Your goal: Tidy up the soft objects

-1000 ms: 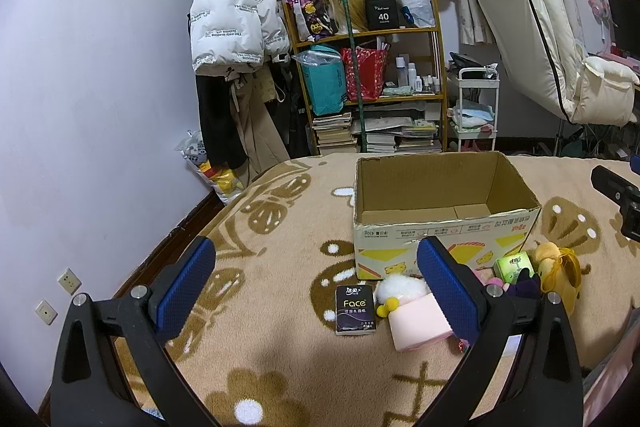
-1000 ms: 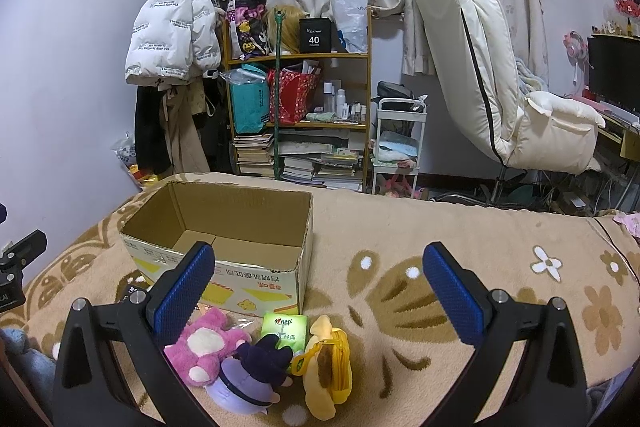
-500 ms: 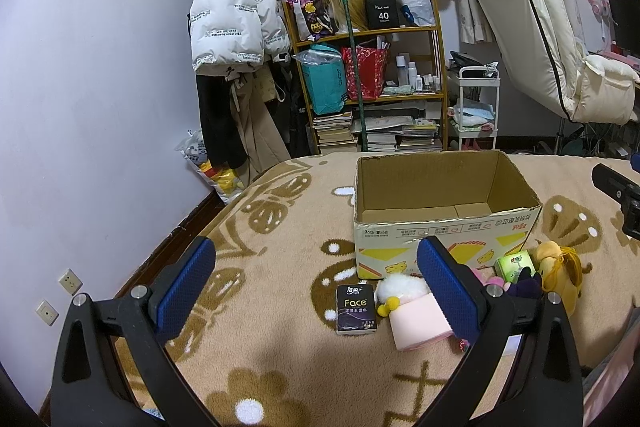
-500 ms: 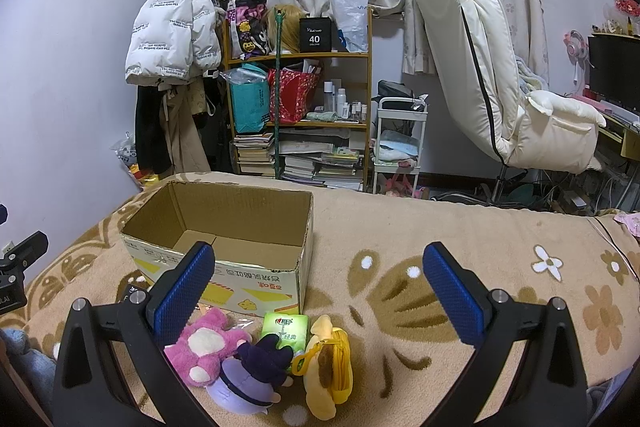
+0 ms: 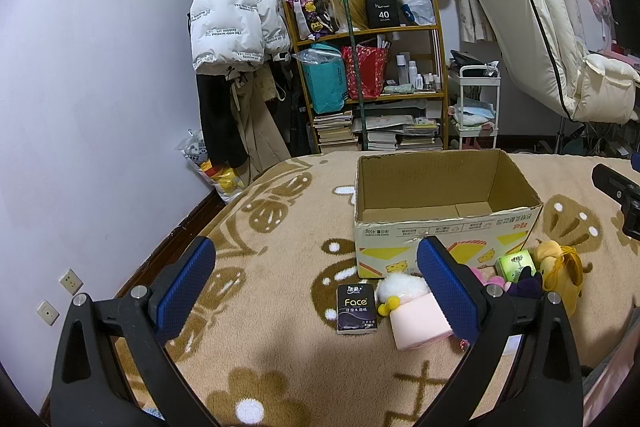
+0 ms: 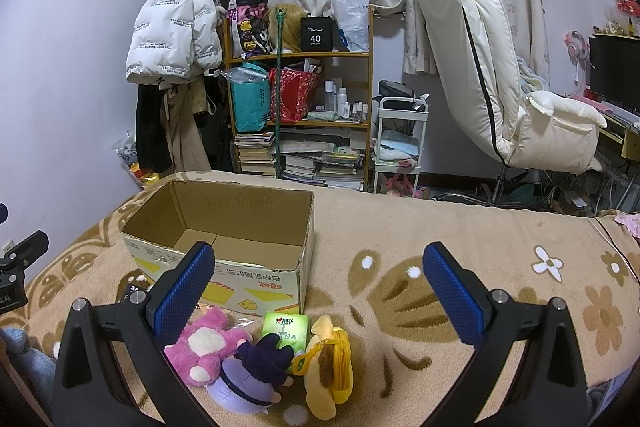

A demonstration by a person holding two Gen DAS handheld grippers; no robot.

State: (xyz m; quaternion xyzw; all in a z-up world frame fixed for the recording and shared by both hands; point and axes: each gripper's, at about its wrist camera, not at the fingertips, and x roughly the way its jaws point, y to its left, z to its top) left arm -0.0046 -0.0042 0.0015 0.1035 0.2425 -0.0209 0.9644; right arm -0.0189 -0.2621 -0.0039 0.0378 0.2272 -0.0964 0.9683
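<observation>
An open cardboard box (image 5: pixel 444 231) (image 6: pixel 224 251) stands empty on the beige patterned blanket. In front of it lie soft items: a pink plush (image 6: pixel 206 345), a purple plush with a dark hat (image 6: pixel 252 375), a yellow plush (image 6: pixel 328 367) (image 5: pixel 560 275), a green tissue pack (image 6: pixel 285 329) (image 5: pixel 514 262), a black tissue pack (image 5: pixel 356 308), a pink block (image 5: pixel 420 321) and a white fluffy toy (image 5: pixel 402 286). My left gripper (image 5: pixel 316 287) is open above the blanket, near the black pack. My right gripper (image 6: pixel 320 293) is open above the plush pile, holding nothing.
A wooden shelf (image 6: pixel 300 115) full of bags, bottles and books stands behind the bed, with a white puffer jacket (image 6: pixel 172 31) hanging on the left. A cream reclining chair (image 6: pixel 500 87) and a small white cart (image 6: pixel 400 143) are at the right.
</observation>
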